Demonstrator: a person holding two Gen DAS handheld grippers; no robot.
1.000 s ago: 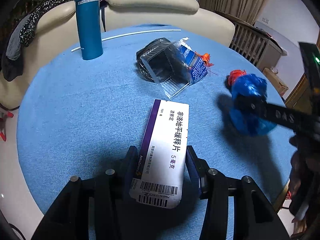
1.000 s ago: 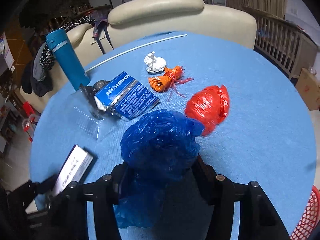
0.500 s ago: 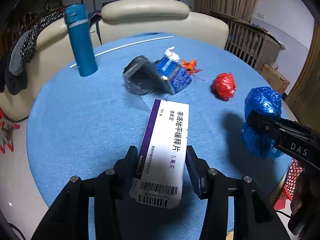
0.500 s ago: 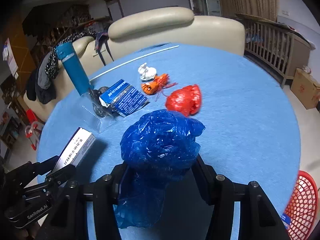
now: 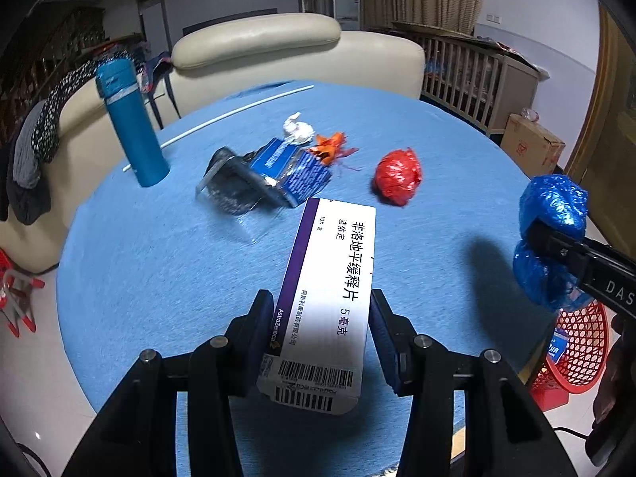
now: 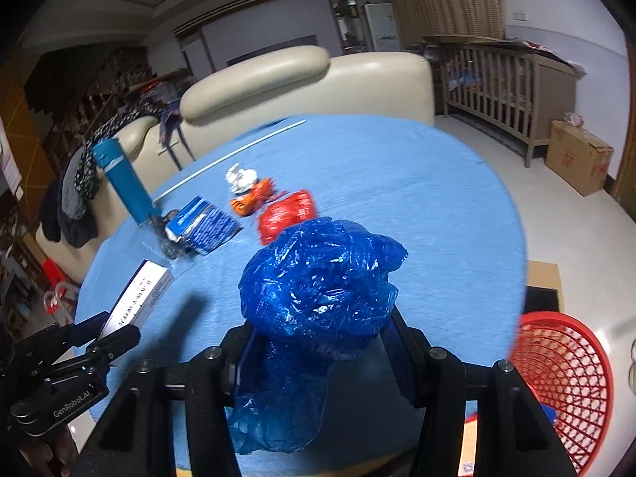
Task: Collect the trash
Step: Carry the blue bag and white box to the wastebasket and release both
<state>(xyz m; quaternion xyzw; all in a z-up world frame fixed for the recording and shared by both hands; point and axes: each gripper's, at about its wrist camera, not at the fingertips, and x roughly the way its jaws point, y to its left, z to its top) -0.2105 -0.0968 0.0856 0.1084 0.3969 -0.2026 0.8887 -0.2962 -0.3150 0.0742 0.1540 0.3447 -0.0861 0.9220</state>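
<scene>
The left gripper (image 5: 322,330) is held level above the near edge of the round table (image 5: 159,246), its fingers clamped on the long sides of a flat white cardboard box (image 5: 326,294) with a purple stripe and a barcode. The right gripper (image 6: 318,342) is raised beside the table's right edge, pinching a crumpled, glossy blue plastic bag (image 6: 318,290) that bulges above its fingers. A red mesh basket (image 6: 564,377) is seen on the floor just right of it. Near the table's middle, a red plastic ball (image 5: 397,177), an orange wrapper (image 5: 330,147), a white paper wad (image 5: 297,130) and a blue packet (image 5: 294,171) are clustered on the blue cloth.
</scene>
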